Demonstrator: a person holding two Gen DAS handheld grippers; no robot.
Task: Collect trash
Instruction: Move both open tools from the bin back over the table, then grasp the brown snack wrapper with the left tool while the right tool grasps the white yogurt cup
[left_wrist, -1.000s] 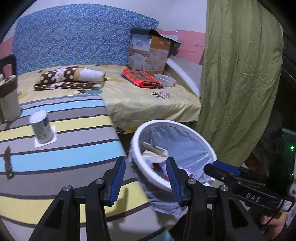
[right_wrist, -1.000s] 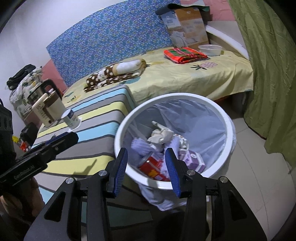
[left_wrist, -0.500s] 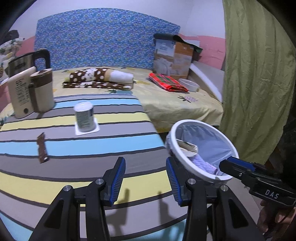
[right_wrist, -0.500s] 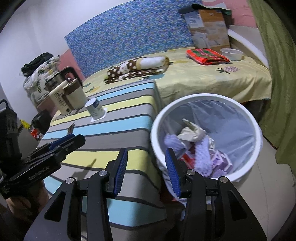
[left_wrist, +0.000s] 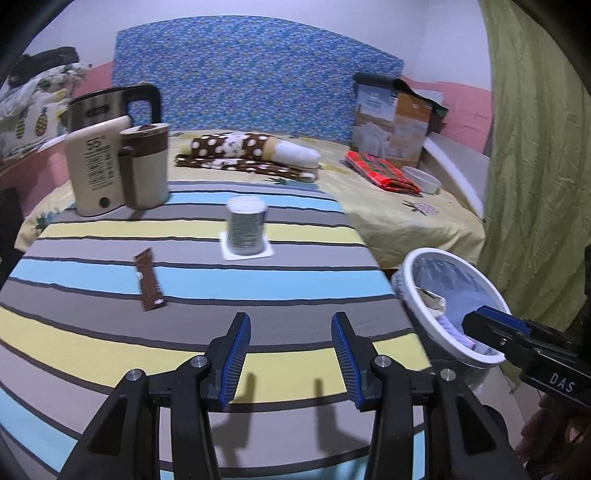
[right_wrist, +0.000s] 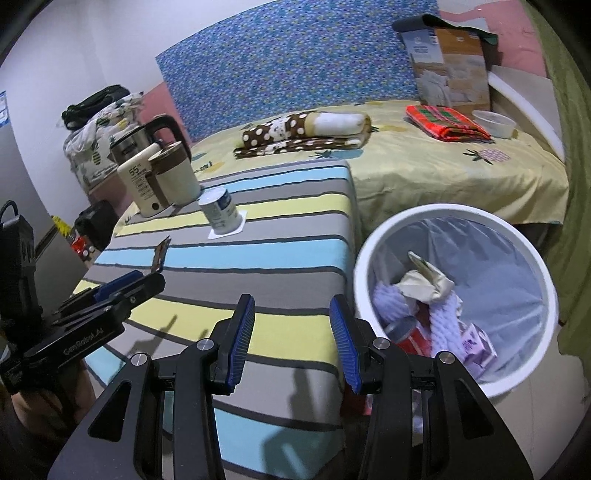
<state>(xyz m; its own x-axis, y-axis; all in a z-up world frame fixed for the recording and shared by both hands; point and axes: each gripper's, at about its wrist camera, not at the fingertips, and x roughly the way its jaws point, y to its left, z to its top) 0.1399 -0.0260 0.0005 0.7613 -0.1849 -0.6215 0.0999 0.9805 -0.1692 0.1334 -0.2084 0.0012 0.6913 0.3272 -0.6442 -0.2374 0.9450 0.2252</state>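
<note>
A brown snack wrapper (left_wrist: 149, 280) (right_wrist: 160, 255) lies flat on the striped table (left_wrist: 184, 332) (right_wrist: 288, 236). A white can (left_wrist: 245, 231) (right_wrist: 219, 213) stands on a white square behind it. The white bin (left_wrist: 408, 271) (right_wrist: 369, 258), lined with a clear bag and holding several scraps, sits on the floor to the table's right. My left gripper (left_wrist: 291, 354) hovers open and empty over the table's near edge, the wrapper ahead to its left. My right gripper (right_wrist: 291, 334) is open and empty too, between table edge and bin.
A kettle (left_wrist: 110, 107), a cream bottle (left_wrist: 96, 170) and a brown-lidded mug (left_wrist: 146, 166) stand at the table's far left. Behind is a bed (left_wrist: 399, 218) with folded cloths, a bowl and a carton. A green curtain (left_wrist: 532, 155) hangs right of the bin.
Both grippers have swung left, away from the bin and over the striped table. The bin has slid to the right in both views; the wrapper and can now lie ahead.
</note>
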